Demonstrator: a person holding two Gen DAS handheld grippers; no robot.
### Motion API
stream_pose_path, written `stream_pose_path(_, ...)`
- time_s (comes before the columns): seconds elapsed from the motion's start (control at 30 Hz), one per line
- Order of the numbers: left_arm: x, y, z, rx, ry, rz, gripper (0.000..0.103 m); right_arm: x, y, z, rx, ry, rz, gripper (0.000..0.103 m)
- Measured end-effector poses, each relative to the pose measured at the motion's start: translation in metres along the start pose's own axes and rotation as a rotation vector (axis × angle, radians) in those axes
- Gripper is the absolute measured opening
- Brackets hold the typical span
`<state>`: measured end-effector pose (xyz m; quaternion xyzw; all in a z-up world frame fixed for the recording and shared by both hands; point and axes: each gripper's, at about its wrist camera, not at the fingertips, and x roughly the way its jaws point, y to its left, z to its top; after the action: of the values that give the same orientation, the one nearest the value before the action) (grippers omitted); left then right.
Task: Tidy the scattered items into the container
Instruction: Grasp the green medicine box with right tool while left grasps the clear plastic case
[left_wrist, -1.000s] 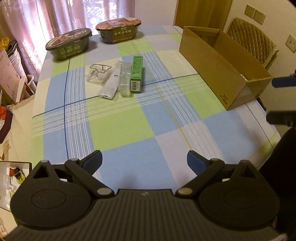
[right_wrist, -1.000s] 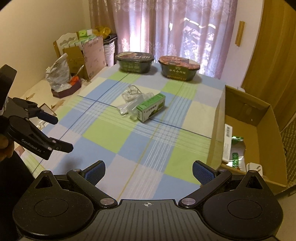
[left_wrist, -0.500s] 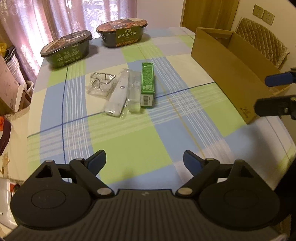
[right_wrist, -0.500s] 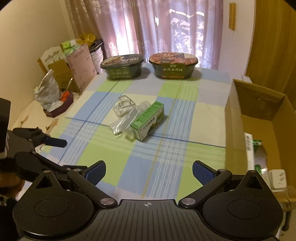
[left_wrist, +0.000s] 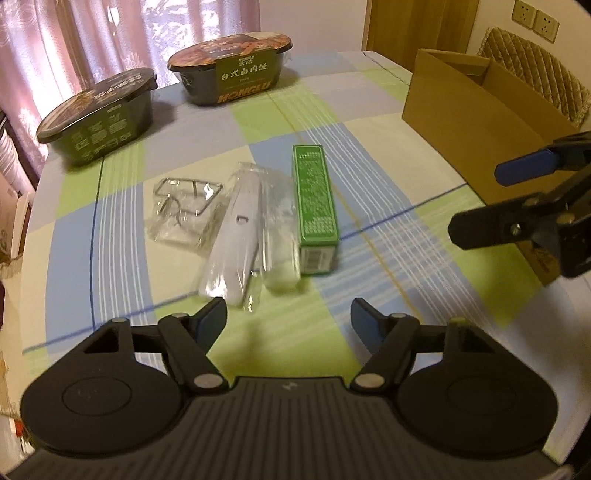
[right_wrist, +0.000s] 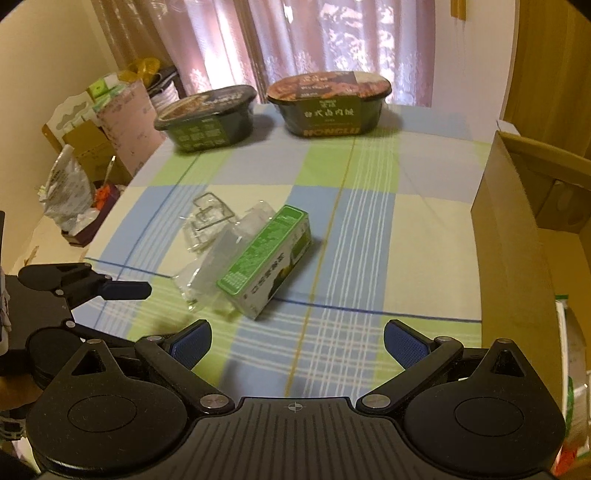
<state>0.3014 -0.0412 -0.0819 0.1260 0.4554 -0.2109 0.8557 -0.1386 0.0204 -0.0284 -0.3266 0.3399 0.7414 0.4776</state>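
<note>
Both grippers hover empty above the desk (left_wrist: 369, 162) with its checked cloth. Left gripper (left_wrist: 288, 319) has its fingers spread wide, just short of a white item in a clear wrapper (left_wrist: 240, 236). Right gripper (right_wrist: 297, 341) is spread wide too, facing the green box (right_wrist: 269, 258). That box lies flat, touching the wrapper's right side; a clear packet with a wire piece (left_wrist: 184, 206) lies just left of the wrapper. Two lidded food bowls (left_wrist: 99, 114) (left_wrist: 236, 70) stand at the far edge. An open cardboard box (left_wrist: 476, 107) stands on the right, well apart from the clutter.
</note>
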Motion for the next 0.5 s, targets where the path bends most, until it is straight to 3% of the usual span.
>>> stream_pose_path(0.23,0.021,0.004,0.012,0.029,0.005,-0.022,0.045,0.023,-0.009,0.006,0.019,0.006,0.004,0.103)
stream_pose_path(0.37,0.03,0.005,0.017,0.022,0.015,-0.018,0.025,0.031,-0.01,0.009,0.026,0.011,0.004,0.103)
stream_pose_path(0.5,0.028,0.009,0.014,0.008,0.028,-0.022,0.024,0.037,-0.008,0.014,0.041,0.012,0.016,0.103)
